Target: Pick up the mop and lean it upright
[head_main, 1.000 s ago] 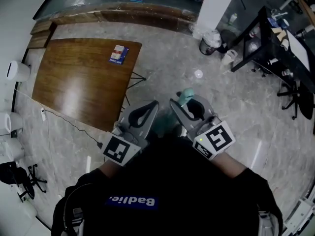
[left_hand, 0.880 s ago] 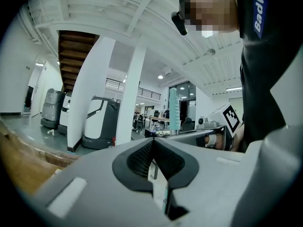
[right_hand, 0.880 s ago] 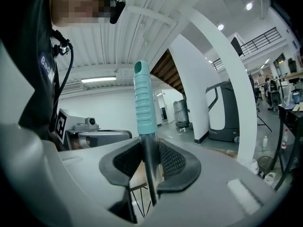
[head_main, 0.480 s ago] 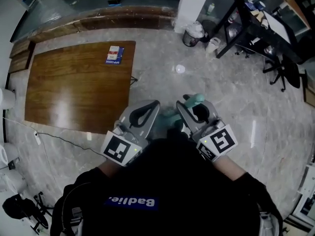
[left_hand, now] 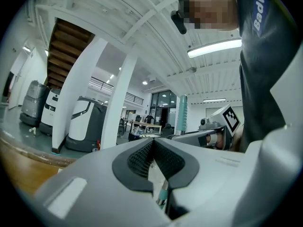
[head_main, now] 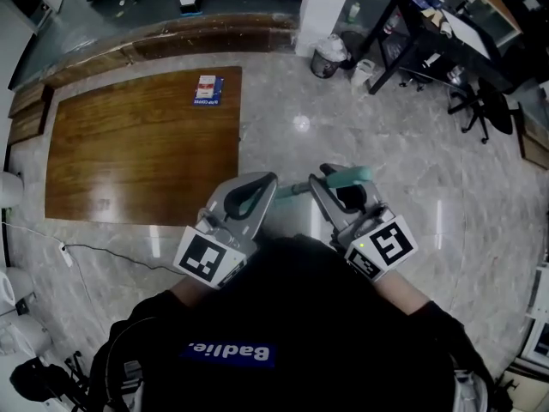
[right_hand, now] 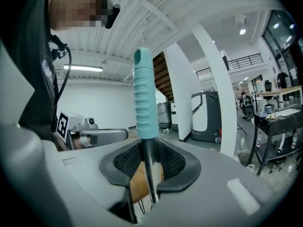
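Over the marble floor (head_main: 412, 196), the right gripper (right_hand: 147, 150) is clamping the mop (right_hand: 144, 103). The left gripper (left_hand: 152, 143) is sitting closed.

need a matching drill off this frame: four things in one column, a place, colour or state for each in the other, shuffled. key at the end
1. mop grip
2. right gripper
3. small box
4. waste bin

A. lies on the wooden table
B. teal and ribbed
C. stands on the floor beside the white pillar
D. shut on the mop pole, just below the grip

Pairs: 1-B, 2-D, 3-A, 4-C
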Tool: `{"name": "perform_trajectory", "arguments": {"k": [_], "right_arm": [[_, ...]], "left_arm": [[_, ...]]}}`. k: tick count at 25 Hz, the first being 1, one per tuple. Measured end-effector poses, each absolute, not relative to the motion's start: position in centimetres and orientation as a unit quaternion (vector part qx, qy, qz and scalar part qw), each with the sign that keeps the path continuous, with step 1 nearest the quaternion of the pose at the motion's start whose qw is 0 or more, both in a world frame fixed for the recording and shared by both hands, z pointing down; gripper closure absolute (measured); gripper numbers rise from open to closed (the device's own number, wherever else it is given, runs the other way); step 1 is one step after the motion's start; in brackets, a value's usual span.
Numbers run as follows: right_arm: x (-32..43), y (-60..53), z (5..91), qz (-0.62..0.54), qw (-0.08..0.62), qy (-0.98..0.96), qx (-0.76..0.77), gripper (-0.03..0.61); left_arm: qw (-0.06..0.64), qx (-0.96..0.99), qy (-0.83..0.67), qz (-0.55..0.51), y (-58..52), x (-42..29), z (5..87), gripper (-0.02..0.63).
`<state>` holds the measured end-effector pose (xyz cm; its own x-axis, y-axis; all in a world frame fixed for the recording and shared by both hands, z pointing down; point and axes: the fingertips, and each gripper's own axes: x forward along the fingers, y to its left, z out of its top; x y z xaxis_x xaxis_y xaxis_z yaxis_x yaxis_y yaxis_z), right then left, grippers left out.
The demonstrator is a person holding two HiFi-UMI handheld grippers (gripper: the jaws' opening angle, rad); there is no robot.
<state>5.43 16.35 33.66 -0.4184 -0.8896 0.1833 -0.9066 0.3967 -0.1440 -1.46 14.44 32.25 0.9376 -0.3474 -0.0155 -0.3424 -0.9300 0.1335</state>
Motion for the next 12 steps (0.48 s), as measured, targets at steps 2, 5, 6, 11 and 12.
{"name": "perform_trajectory", "arguments": {"k": [2, 5, 6, 11, 12], "right_arm": [[4.6, 17.0, 33.3, 0.105, 0.039, -0.839, 0.533, 0.476], [3.8, 18.0, 33.0, 0.098, 0.039, -0.845, 0.524, 0.474], [3.6, 18.3, 32.9, 0.096, 0.039, -0.847, 0.521, 0.474], [3.6, 20.6, 32.5, 0.089, 0.032, -0.852, 0.514, 0.474], [3.7, 21.3, 32.4, 0.089, 0.030, -0.853, 0.514, 0.474]], "left_arm": [[0.058, 0.981, -0.184, -0.022, 15.2, -2.3, 31.8, 0.594], [0.051, 0.978, -0.199, -0.019, 16.5, -3.3, 31.3, 0.594], [0.049, 0.977, -0.205, -0.017, 17.0, -3.6, 31.1, 0.594], [0.051, 0.969, -0.240, 0.001, 19.9, -5.1, 30.9, 0.594], [0.053, 0.968, -0.246, 0.006, 20.7, -5.4, 31.0, 0.594]]}}
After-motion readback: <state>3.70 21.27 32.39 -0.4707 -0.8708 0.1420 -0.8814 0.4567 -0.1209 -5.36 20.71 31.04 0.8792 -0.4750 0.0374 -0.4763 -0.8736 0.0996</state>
